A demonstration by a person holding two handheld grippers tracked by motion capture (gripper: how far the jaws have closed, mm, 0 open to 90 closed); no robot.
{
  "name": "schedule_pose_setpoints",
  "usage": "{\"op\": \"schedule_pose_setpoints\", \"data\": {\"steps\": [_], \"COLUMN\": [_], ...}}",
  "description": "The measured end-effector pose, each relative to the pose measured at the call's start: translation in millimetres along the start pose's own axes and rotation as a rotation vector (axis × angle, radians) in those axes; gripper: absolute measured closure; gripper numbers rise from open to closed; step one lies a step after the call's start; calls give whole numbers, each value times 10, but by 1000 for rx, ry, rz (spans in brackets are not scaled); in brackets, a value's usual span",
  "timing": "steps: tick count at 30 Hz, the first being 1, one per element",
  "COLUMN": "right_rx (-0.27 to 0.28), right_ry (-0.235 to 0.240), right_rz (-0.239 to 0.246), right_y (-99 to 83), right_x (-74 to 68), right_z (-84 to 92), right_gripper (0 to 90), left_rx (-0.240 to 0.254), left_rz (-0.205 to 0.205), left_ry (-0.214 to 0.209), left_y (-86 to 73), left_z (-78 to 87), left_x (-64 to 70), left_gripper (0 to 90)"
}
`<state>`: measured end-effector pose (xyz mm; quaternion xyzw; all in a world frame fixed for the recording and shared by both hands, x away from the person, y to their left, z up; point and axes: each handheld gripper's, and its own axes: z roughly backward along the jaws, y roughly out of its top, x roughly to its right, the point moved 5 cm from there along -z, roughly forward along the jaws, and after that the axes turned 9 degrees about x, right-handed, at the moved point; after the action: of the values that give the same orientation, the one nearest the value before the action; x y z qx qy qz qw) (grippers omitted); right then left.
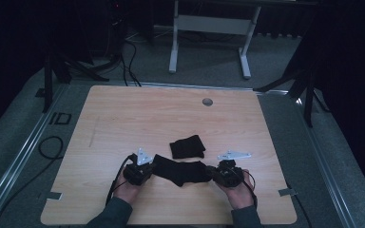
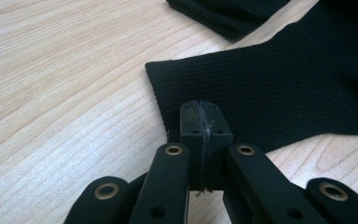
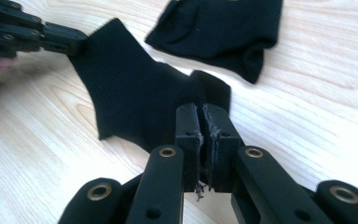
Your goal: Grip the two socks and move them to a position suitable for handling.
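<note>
Pale wood grain covers the desk, set on grey floor in a dark room. Near the desk's front edge we hold a black sock stretched between us: our left gripper is clamped tight on its ribbed cuff end, our right gripper is pinched closed on the other end. Just behind it, toward the desk's middle, lies a folded black sock.

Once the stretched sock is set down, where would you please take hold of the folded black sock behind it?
Probably grip the folded sock at its near right corner, coming in low from the person's side with the right hand-held gripper: it lies flat, and that doubled edge gives thickness to pinch.
</note>
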<state>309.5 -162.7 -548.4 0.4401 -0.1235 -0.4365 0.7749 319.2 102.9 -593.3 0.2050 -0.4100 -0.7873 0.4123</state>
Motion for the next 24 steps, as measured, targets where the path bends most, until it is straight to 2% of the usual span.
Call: {"op": "schedule_pose_setpoints", "data": {"steps": [12,19,22,24], "right_rx": [-2,-14,-20,-28], "right_ry": [-28,-30,-11,-19], "right_rz": [-45,-62,-81,-85], "right_y": [-60,-93,-114,-129], "right_x": [131,163,156,169], "right_z": [58,56,41,30], "right_gripper": [847,845,846,845], "left_rx": [-7,-6,-6,-4], "left_rz": [-6,-6,-4,-2], "left_ry": [20,41,46,52], "left_y": [3,7,7,7], "left_z": [10,10,11,13], "left_x": [-72,-138,-164,-178], "left_gripper": [895,890,889,888]}}
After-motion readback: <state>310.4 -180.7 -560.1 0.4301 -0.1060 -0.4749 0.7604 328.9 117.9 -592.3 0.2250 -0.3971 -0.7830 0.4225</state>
